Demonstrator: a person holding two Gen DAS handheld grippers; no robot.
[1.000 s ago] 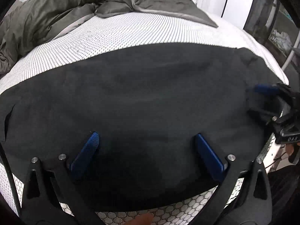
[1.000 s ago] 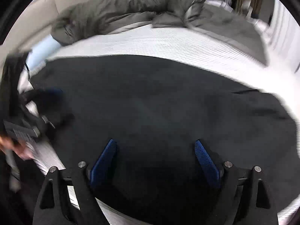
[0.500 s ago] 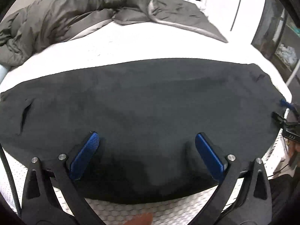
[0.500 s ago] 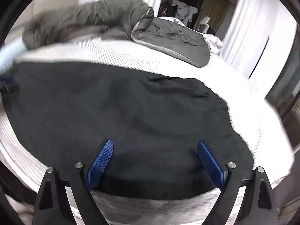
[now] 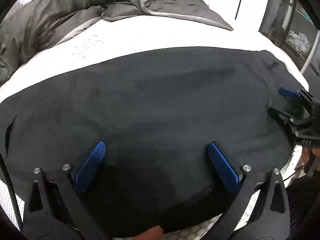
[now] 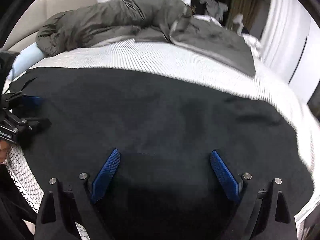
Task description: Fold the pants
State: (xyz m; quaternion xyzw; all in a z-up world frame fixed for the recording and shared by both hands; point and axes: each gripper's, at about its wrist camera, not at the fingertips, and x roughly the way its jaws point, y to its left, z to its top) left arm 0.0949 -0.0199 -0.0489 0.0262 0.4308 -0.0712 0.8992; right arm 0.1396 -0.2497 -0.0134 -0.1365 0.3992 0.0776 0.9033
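Both sets of jaws stand spread wide, grasping nothing: the left gripper (image 5: 156, 166) and the right gripper (image 6: 165, 172) each hover just above the near edge of the pants (image 5: 150, 104), blue pads apart with dark cloth showing between them. The pants lie flat on the white bed (image 5: 124, 42), near its front edge, with a grey duvet (image 5: 66, 14) bunched well behind at 11 o'clock in the left wrist view. In that view the right gripper shows at 3 o'clock, over the cloth's end; in the right wrist view the left one shows at 9 o'clock, so the two tools sit toward opposite ends of the garment. The long axis runs from 9 to 3 o'clock across both views. A slit like a pocket mouth shows at 9 o'clock in the left view, which suggests the waist lies that way, though I cannot tell for sure. The step in hand looks like taking hold of the near edge for a fold. To do it well, each tool should come down level, pinch every layer of cloth and not the mesh sheet below, then both should lift together and carry evenly so the edges meet square and no crease drags. A fingertip (image 5: 150, 233) shows at 6 o'clock
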